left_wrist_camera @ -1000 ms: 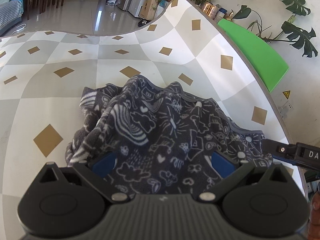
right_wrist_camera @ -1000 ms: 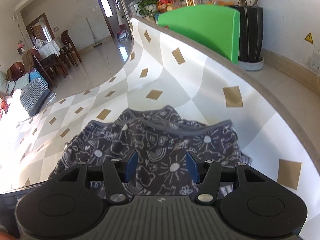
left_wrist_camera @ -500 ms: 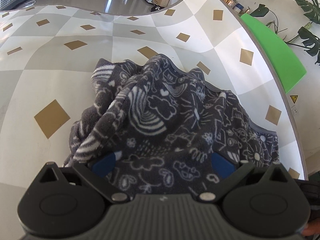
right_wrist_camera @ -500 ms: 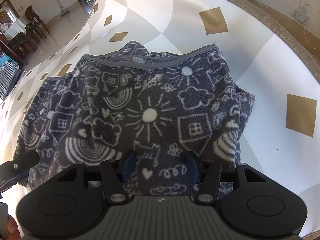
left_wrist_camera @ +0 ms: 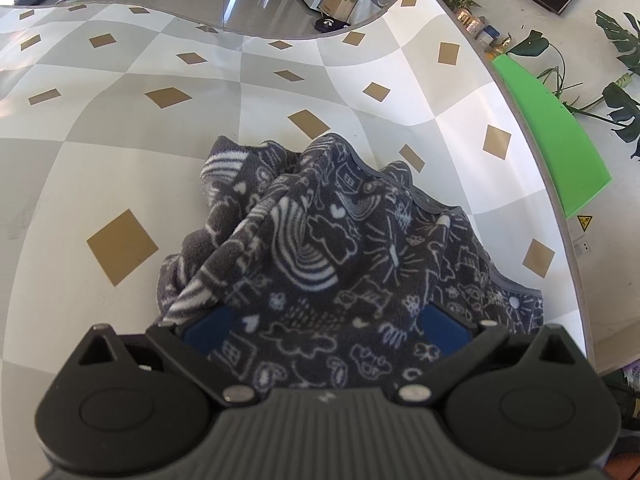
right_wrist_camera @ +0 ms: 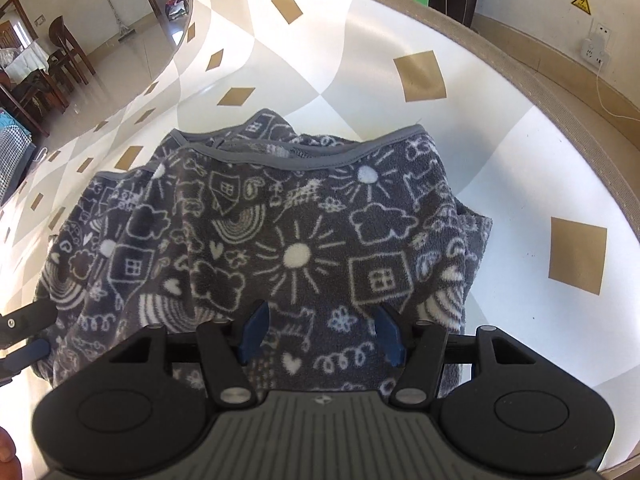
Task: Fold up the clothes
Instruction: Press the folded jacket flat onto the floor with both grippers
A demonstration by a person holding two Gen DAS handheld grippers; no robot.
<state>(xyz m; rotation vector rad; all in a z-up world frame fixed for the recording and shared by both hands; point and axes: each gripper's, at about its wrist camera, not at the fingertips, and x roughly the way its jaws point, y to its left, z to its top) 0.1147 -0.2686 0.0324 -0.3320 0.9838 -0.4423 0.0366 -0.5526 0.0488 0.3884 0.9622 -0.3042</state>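
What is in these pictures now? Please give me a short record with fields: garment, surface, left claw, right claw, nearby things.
garment: dark grey fleece garment with white doodles of suns, houses and clouds, lying bunched, not folded flat
surface: table with a checked cover and brown squares
left claw: jaws wide apart, fleece lying between them, pads not pressing
right claw: jaws apart over the fleece, not clamping it
nearby things: green board beyond the table edge, leafy plant on the floor

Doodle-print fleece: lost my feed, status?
Left gripper open, right gripper open. Dark grey doodle-print fleece garment bunched on checked table, unfolded. Nothing in the way.
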